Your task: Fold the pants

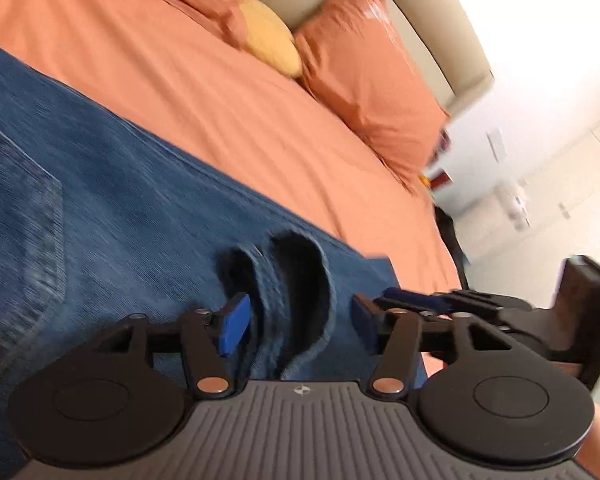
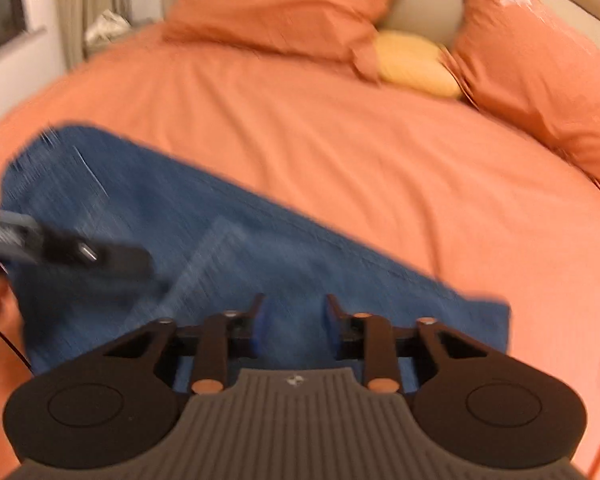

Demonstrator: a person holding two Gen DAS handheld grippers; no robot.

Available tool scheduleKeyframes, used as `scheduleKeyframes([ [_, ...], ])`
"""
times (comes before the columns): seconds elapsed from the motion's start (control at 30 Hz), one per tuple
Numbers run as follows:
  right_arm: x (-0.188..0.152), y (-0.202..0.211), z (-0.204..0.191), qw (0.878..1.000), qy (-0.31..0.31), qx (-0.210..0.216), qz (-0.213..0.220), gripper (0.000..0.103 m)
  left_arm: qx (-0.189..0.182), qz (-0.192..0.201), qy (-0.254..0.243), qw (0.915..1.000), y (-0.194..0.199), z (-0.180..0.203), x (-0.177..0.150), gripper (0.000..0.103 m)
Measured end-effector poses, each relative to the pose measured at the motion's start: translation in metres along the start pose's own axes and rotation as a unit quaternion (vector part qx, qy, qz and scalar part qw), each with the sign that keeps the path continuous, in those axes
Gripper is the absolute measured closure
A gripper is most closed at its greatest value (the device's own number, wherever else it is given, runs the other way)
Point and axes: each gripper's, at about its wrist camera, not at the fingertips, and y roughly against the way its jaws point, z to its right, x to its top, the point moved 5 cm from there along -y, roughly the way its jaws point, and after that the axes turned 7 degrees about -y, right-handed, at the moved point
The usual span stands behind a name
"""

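Blue jeans (image 1: 112, 200) lie flat on the orange bed, also in the right wrist view (image 2: 204, 236). My left gripper (image 1: 296, 324) is open, its blue pads (image 1: 234, 326) standing either side of a bunched fold of denim at the leg end; the pads do not press it. My right gripper (image 2: 294, 326) is open just above the denim near its right edge, nothing between the fingers. The right gripper also shows at the right of the left wrist view (image 1: 500, 308), and the left gripper's body (image 2: 60, 248) shows at the left of the right wrist view. Both views are motion blurred.
The orange bedspread (image 2: 380, 168) stretches beyond the jeans. Two orange pillows (image 2: 284, 4) and a yellow cushion (image 2: 416, 64) lie at the beige headboard (image 1: 432, 36). The bed's edge and a white room lie to the right in the left wrist view.
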Motion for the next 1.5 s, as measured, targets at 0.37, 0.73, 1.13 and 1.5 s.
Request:
scheduleKeyframes([
  [0.37,-0.092,0.021,0.048,0.988,-0.09,-0.118,0.039,0.082,0.021,-0.048,0.0,0.9986,-0.038,0.001,-0.018,0.018],
  [0.73,-0.12,0.028,0.079,0.974,-0.131,-0.146,0.116,0.085,0.088,-0.024,-0.038,0.9951,-0.058,0.023,0.006,0.091],
  [1.13,-0.128,0.041,0.132,0.956,-0.23,-0.124,0.136,0.084,0.242,-0.022,-0.313,0.9179,-0.063,0.103,0.015,0.094],
  [1.5,-0.125,0.04,0.12,0.96,-0.234,-0.061,0.138,0.094,0.168,-0.072,-0.062,0.9813,-0.088,-0.007,0.006,0.09],
])
